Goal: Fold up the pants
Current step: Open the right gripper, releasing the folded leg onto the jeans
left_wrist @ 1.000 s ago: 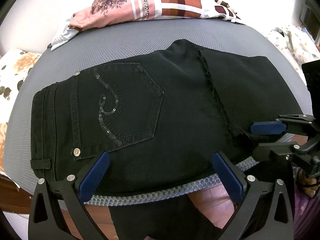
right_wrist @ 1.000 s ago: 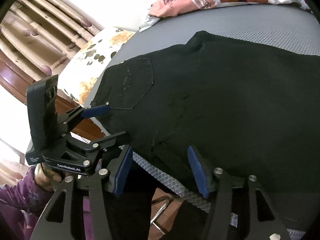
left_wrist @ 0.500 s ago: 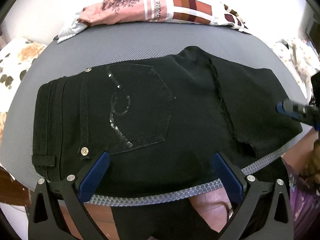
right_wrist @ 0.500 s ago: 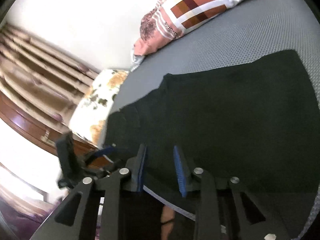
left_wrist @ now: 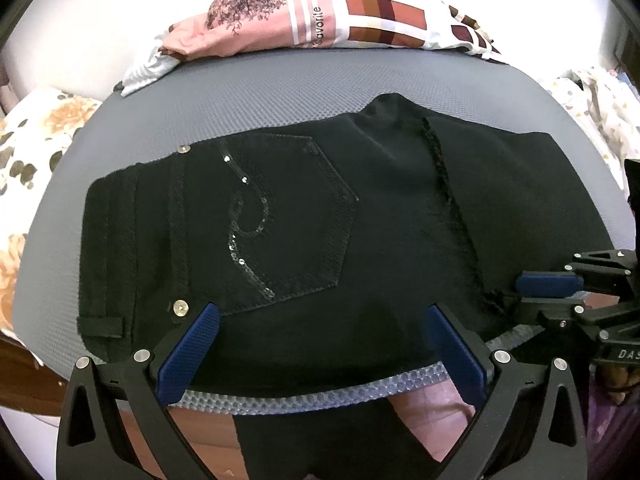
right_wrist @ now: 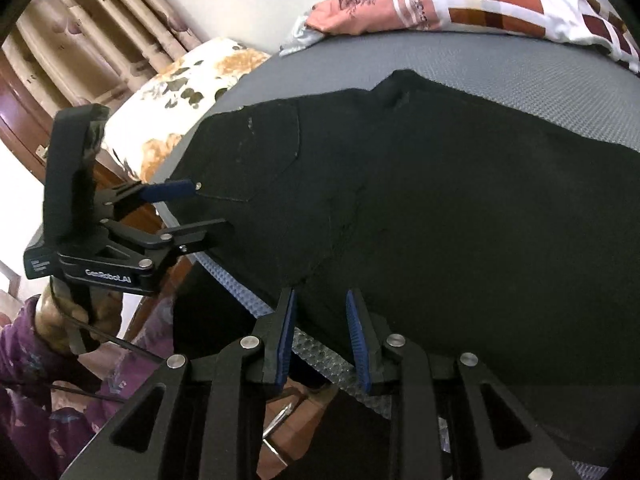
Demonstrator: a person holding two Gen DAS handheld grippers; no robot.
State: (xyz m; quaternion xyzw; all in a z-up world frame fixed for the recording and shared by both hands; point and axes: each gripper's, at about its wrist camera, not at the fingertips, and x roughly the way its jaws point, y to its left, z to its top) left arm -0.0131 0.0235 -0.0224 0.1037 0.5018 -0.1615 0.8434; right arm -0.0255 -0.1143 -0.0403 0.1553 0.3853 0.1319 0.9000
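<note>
Grey mesh bed (left_wrist: 280,92) fills both views, with a floral pillow (left_wrist: 36,140) at far left and a heap of clothes (left_wrist: 320,20) along the top edge. Black pants (left_wrist: 380,220) lie flat across the middle of the left-wrist view, already doubled over, with their near edge at the bed's front rim.

At left is the waistband (left_wrist: 108,240), the thickest and stiffest part, with a belt loop and rivets. It should hold its line when lifted. Next comes the back pocket (left_wrist: 280,216), stitched with sequins. It lies flat and nothing shows inside it. No other container is in view.

Low in the centre, the left claw (left_wrist: 322,312) stands wide over the near edge and grips nothing.

The cloth looks like denim: fairly heavy, limp but not slippery, and likely to sag between two holds. The best holds are probably the near edge by the waistband and the frayed hem (left_wrist: 496,300) at right, since seams give the pads more to bite on.

At the right edge, the right claw (left_wrist: 520,294) has just been closing to a narrow gap. Its fingers are stacked one above the other, and the hem corner sits at their tips. I cannot tell whether the pads press on the cloth.
</note>
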